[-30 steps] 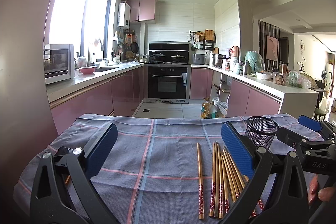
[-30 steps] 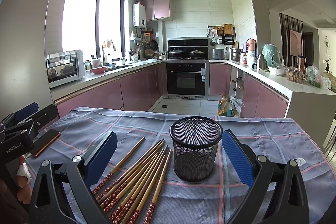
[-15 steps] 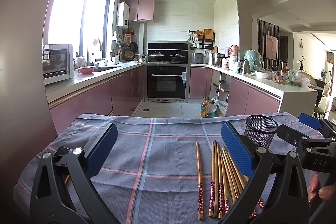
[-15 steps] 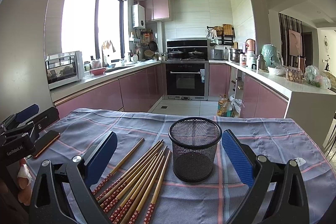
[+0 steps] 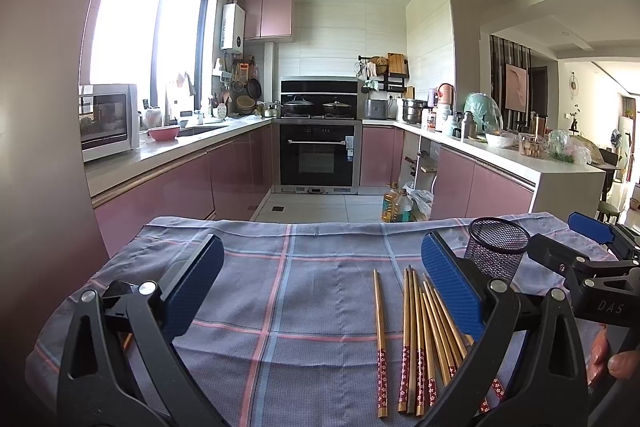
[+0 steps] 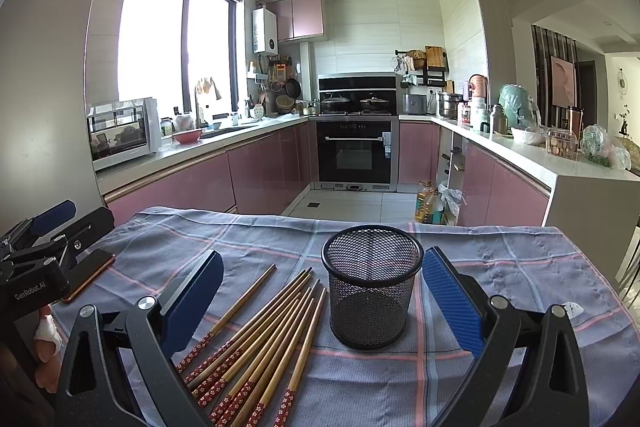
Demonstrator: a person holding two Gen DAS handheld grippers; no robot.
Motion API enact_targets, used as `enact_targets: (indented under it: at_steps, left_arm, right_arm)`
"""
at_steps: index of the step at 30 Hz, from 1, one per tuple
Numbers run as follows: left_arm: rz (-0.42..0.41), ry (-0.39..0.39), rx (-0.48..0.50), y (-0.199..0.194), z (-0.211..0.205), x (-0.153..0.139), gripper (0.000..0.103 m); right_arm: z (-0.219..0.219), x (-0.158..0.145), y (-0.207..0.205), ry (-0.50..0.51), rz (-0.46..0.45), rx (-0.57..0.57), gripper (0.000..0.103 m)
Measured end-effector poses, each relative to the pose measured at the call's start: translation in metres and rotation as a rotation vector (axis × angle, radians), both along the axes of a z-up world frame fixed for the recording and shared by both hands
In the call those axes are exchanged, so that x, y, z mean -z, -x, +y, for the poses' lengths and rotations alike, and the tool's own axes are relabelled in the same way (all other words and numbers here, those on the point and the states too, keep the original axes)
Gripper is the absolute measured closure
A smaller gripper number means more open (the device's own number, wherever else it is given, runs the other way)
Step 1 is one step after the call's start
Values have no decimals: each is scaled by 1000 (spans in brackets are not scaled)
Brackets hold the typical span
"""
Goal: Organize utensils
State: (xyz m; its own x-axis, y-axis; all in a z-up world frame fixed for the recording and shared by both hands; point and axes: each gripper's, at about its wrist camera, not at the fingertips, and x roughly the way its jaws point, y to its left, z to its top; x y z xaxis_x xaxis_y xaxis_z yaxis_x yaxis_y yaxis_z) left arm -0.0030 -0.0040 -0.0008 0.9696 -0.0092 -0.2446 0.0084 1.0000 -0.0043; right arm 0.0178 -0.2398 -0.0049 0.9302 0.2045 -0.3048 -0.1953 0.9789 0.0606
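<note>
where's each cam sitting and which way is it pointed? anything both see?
Left wrist: on the left gripper, low over the checked cloth, facing the kitchen; own open blue fingers, right gripper at right edge.
Right wrist: on the right gripper, facing the mesh cup; own open fingers, left gripper and a fingertip at left edge.
Shared: chopsticks, mesh cup, cloth, oven.

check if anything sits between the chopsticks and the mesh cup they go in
Nothing visible does. The chopsticks lie loose on the cloth directly beside the upright mesh cup, whose open top looks empty. Both grippers are open and hold nothing.
</note>
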Motion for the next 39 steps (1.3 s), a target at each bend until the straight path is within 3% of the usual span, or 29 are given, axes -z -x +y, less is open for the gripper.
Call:
enact_targets:
  at_steps: [15, 25, 31, 39]
  left_arm:
    - [46, -7, 28, -13, 1, 4, 6]
    - [248, -78, 101, -56, -8, 38, 6]
    - [363, -115, 139, -86, -17, 64, 18]
    - [486, -135, 196, -119, -30, 90, 37]
  right_arm:
    - [0, 4, -10, 5, 38, -17, 7]
    - [12, 55, -48, 121, 340, -51, 7]
    - [17, 80, -62, 141, 454, -77, 20]
    - [24, 92, -72, 142, 526, -92, 47]
